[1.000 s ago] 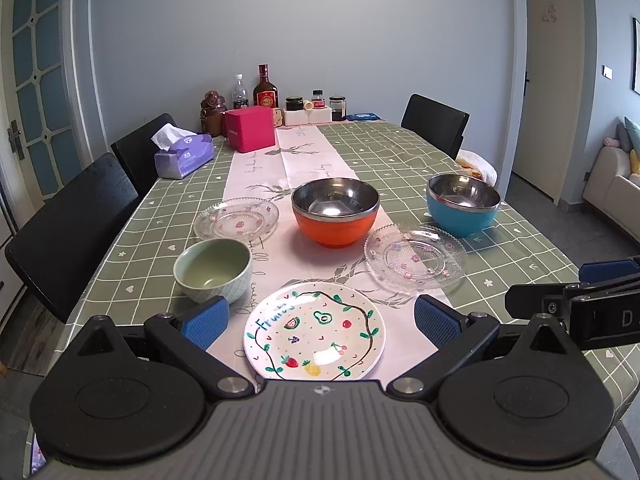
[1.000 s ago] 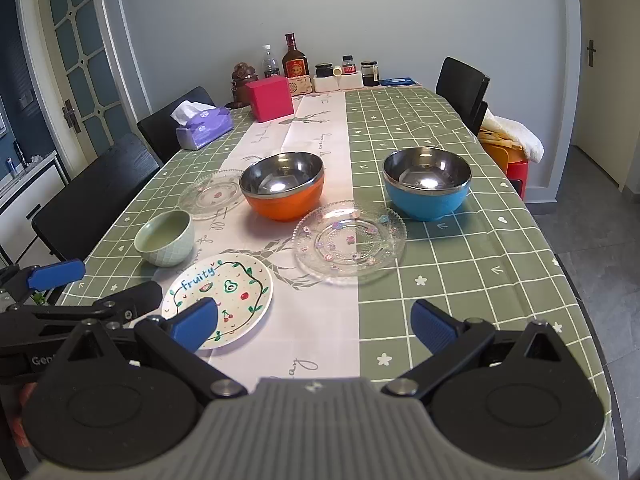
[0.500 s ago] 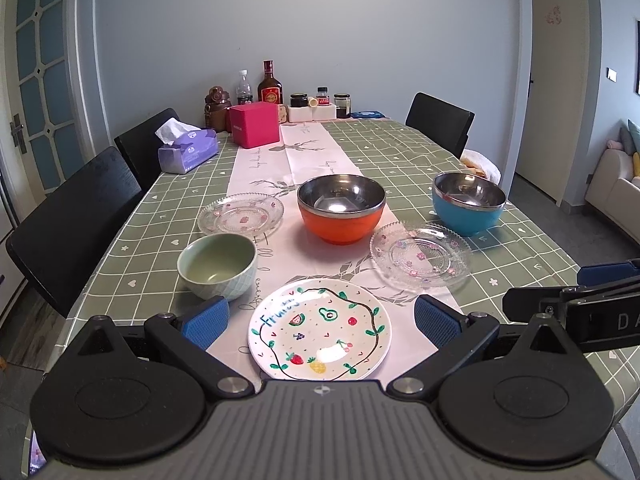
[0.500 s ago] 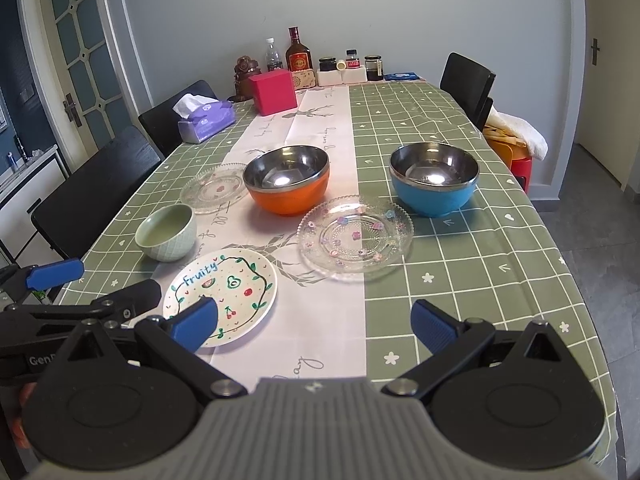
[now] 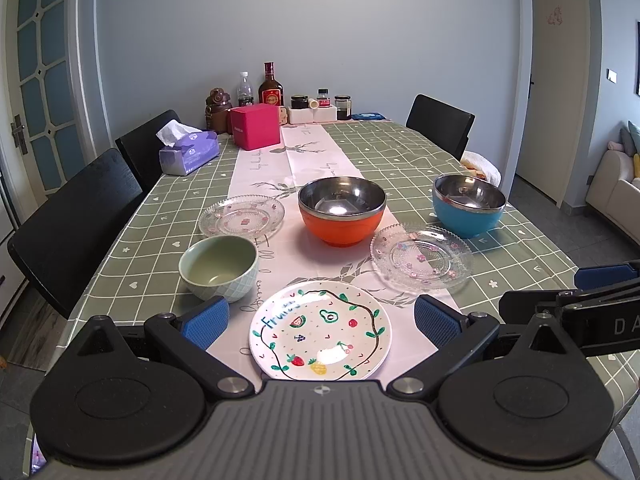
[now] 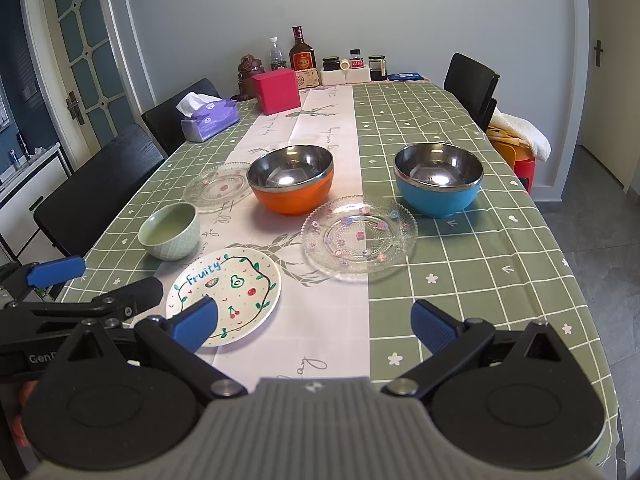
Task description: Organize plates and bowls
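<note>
A white fruit-painted plate (image 5: 320, 330) (image 6: 226, 294) lies at the near table edge, between the spread tips of my open left gripper (image 5: 320, 322). Behind it stand a pale green bowl (image 5: 218, 268) (image 6: 170, 231), an orange steel-lined bowl (image 5: 342, 210) (image 6: 291, 178) and a blue steel-lined bowl (image 5: 469, 204) (image 6: 438, 178). Two clear glass plates lie flat: a small one (image 5: 242, 216) (image 6: 218, 186) at the left, a larger one (image 5: 422, 256) (image 6: 359, 237) at the right. My right gripper (image 6: 314, 324) hovers open over the runner, holding nothing.
A pink box (image 5: 256, 126), a purple tissue box (image 5: 188, 152), bottles and jars (image 5: 272, 88) crowd the table's far end. Black chairs (image 5: 76, 224) line the left side, another (image 5: 440, 122) stands far right. The green checked cloth (image 6: 480, 280) carries a white runner.
Both grippers have drifted slightly, so the dishes sit a little differently in each view. No dish has moved, and both grippers stay open.
</note>
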`<state>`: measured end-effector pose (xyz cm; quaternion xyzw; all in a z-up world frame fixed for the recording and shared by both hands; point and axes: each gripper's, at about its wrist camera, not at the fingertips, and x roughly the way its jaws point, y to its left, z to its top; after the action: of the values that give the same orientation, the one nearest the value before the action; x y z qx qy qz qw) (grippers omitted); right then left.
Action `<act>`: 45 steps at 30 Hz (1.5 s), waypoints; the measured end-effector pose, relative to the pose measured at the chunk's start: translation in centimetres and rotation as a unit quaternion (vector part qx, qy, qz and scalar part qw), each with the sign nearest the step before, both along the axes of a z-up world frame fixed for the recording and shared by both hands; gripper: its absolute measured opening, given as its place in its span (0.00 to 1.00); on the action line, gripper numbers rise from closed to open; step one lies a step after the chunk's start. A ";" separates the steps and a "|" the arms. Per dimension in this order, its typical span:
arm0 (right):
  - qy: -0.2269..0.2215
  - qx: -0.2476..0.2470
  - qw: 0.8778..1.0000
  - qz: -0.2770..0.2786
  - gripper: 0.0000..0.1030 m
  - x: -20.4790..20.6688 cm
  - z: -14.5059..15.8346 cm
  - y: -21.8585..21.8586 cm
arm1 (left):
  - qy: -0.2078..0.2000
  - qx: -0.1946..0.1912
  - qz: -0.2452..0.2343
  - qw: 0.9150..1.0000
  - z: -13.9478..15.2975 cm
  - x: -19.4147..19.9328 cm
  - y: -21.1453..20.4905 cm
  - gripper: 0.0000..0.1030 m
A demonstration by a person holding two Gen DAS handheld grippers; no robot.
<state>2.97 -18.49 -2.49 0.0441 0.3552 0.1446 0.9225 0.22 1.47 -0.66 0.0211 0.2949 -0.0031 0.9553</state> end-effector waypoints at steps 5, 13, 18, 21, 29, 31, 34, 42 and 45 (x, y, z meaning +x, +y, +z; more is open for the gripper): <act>-0.003 0.001 1.000 0.001 0.98 -0.1 0.1 0.1 | -0.001 0.002 0.000 1.000 0.1 0.0 -0.1 1.00; -0.001 0.002 1.000 0.001 0.98 -0.2 0.1 0.0 | -0.001 0.002 0.000 1.000 0.2 -0.1 -0.1 1.00; 0.001 0.005 1.000 0.000 0.98 -0.2 0.0 -0.2 | 0.000 0.003 0.000 1.000 0.3 -0.1 -0.1 1.00; 0.003 0.007 1.000 -0.001 0.98 -0.1 -0.1 -0.3 | 0.000 0.004 0.000 1.000 0.3 -0.1 -0.2 1.00; 0.005 0.009 1.000 -0.002 0.98 0.0 -0.2 -0.4 | 0.002 0.005 0.000 1.000 0.2 -0.2 -0.3 1.00; 0.006 0.009 1.000 -0.002 0.98 0.0 -0.3 -0.5 | 0.002 0.004 0.000 1.000 0.2 -0.2 -0.3 1.00; 0.007 0.010 1.000 -0.002 0.98 0.0 -0.3 -0.4 | 0.002 0.004 0.000 1.000 0.2 -0.2 -0.3 1.00; 0.007 0.010 1.000 -0.002 0.98 0.0 -0.3 -0.5 | 0.001 -0.002 -0.003 1.000 0.2 -0.2 -0.3 1.00; 0.007 0.016 1.000 -0.004 0.98 0.0 -0.5 -0.5 | -0.004 -0.028 -0.007 1.000 0.2 -0.4 0.3 1.00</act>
<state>2.92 -18.97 -2.95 0.0611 0.3591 0.1460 0.9198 -0.14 1.78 -0.44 -0.0031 0.2909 -0.0182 0.9566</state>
